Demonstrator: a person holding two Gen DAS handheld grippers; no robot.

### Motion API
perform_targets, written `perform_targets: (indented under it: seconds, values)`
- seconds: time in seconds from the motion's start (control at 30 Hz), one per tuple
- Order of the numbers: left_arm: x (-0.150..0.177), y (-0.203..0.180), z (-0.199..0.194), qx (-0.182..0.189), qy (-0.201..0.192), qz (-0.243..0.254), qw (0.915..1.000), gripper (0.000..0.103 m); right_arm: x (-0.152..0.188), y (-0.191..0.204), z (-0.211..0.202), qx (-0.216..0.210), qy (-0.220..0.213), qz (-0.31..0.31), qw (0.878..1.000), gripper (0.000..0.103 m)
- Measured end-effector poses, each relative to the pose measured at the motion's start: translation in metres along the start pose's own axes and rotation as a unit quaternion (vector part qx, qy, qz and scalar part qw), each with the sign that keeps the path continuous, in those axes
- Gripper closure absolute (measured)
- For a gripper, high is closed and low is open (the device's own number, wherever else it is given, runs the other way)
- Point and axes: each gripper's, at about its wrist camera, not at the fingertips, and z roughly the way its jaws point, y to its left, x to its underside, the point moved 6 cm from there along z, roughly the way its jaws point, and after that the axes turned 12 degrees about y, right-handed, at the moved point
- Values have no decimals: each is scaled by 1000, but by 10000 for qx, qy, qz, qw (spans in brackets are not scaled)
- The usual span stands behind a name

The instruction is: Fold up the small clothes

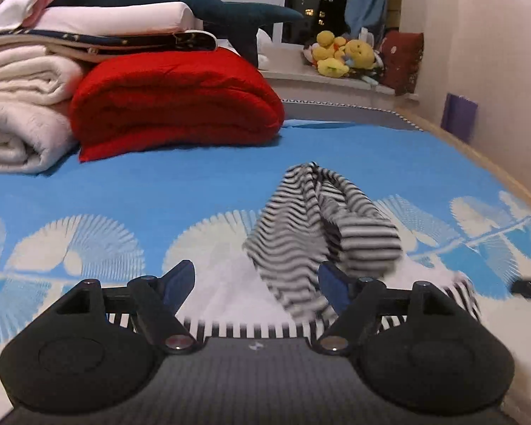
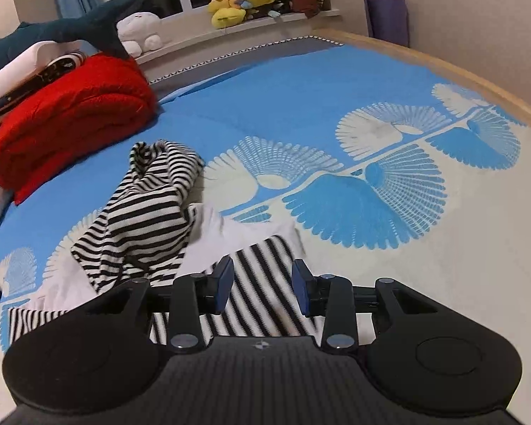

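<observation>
Soft knit black-and-white striped garment (image 2: 148, 209) lies crumpled on the blue fan-patterned bed cover (image 2: 301, 106). Left tongs (image 1: 256, 283) spread wide, holding nothing, striped cloth draped against the right finger. Right tongs (image 2: 262, 285) moderately parted over a flat striped panel, gripping nothing.

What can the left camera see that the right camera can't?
Only the left view shows the white blankets stacked beside the red one, and city lights through the dark window. Only the right view shows a white plush on the sill and the blue fan patterns far across the bed. Both show the striped garment crumpled on the blue sheet, the red blanket, the shark plush, yellow plushes, and an open gripper, left or right.
</observation>
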Motion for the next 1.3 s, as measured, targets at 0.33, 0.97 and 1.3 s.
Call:
perform_targets:
  seconds: [0.33, 0.97, 1.3]
  values:
    - [-102, -24, 153, 761, 570, 238, 9952, 98, -5, -14, 16, -216, 445, 361, 9981, 93]
    - [-142, -28, 265, 1118, 869, 6, 9899, 102, -2, -3, 35, -258, 676, 481, 9962, 94]
    - [-113, -17, 144, 1319, 457, 622, 9883, 103, -1, 4, 17, -434, 528, 666, 9954, 94]
